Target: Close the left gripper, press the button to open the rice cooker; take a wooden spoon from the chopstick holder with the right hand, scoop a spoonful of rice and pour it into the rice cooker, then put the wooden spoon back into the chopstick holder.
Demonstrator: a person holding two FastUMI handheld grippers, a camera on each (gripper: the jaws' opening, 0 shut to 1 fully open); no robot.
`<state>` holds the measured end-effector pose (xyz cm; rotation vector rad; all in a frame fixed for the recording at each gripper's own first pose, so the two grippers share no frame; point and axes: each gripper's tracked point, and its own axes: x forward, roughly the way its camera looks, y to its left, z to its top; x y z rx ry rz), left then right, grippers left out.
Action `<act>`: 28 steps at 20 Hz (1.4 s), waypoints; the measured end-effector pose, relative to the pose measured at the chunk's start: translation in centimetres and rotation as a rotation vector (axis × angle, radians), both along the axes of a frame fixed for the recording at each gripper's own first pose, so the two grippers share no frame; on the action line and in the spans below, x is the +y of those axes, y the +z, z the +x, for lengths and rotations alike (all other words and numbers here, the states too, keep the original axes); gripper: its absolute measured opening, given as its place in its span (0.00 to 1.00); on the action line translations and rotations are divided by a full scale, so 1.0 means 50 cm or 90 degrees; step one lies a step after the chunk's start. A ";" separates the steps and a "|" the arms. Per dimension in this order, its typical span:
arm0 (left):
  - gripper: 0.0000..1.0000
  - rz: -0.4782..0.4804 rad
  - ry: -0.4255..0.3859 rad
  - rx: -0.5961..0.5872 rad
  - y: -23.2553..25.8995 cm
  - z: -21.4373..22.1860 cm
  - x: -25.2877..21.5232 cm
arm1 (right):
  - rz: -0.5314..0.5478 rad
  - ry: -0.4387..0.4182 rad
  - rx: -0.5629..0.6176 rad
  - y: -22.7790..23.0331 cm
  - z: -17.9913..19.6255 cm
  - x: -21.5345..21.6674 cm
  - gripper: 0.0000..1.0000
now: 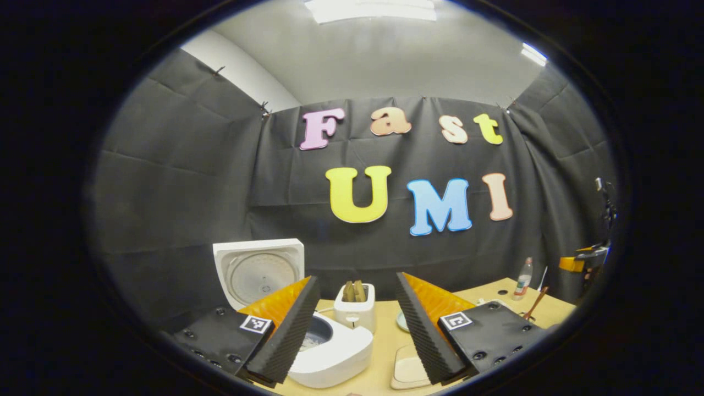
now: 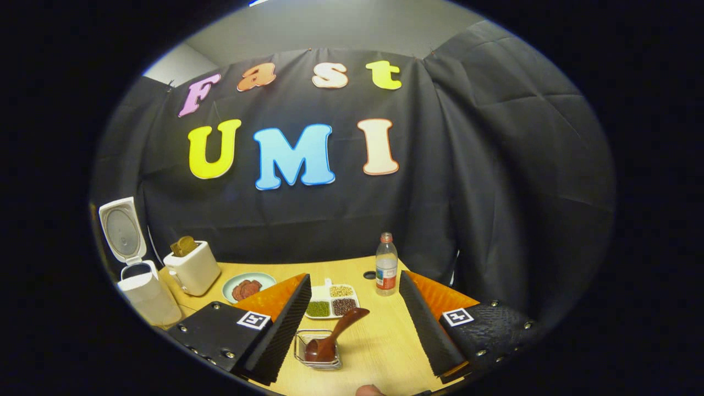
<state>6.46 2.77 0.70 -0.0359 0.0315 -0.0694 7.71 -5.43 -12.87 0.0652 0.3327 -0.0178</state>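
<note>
Both grippers' jaws apart, wooden spoon (image 2: 335, 335) in holder (image 2: 318, 352), white rice cooker (image 1: 330, 352) open

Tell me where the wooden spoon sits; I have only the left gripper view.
Observer: The wooden spoon rests bowl-down in a small wire holder, handle tilted.
Operator: Report the right gripper.
Observer: The right gripper is open, with a finger on either side of the holder, touching nothing.
Operator: Find the rice.
Observer: A sectioned tray sits just behind the holder; its rear compartment holds pale grains.
</note>
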 end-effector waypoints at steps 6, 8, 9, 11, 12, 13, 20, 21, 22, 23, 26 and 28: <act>1.00 0.001 0.056 0.019 0.007 0.106 0.124 | -0.001 0.020 -0.041 0.065 -0.032 0.066 0.98; 0.92 -0.008 0.067 0.022 0.010 0.142 0.166 | -0.007 0.013 -0.041 0.067 -0.043 0.076 1.00; 0.96 -0.012 0.076 0.020 0.017 0.159 0.190 | -0.006 0.008 -0.040 0.064 -0.051 0.081 1.00; 0.92 -0.011 0.097 0.016 0.024 0.202 0.244 | -0.004 0.001 -0.035 0.061 -0.065 0.095 0.98; 0.92 -0.007 0.105 0.017 0.024 0.222 0.267 | -0.005 -0.004 -0.034 0.060 -0.072 0.099 0.98; 0.92 -0.004 0.113 0.020 0.026 0.244 0.290 | -0.006 -0.010 -0.033 0.059 -0.079 0.104 0.98; 0.93 -0.024 0.142 0.033 0.029 0.411 0.415 | -0.009 -0.053 -0.028 0.047 -0.128 0.128 0.98; 0.92 -0.030 0.145 0.038 0.023 0.434 0.429 | -0.010 -0.058 -0.026 0.046 -0.135 0.131 0.98; 0.91 -0.034 0.148 0.042 0.017 0.459 0.443 | -0.012 -0.063 -0.023 0.043 -0.142 0.131 0.98; 0.95 -0.034 0.153 0.051 0.009 0.480 0.457 | -0.015 -0.070 -0.020 0.039 -0.150 0.129 0.98; 0.94 -0.022 0.165 0.067 -0.018 0.547 0.487 | -0.023 -0.084 -0.010 0.032 -0.174 0.123 0.98; 0.95 -0.025 0.174 0.085 -0.038 0.584 0.503 | -0.027 -0.092 -0.006 0.031 -0.187 0.117 0.98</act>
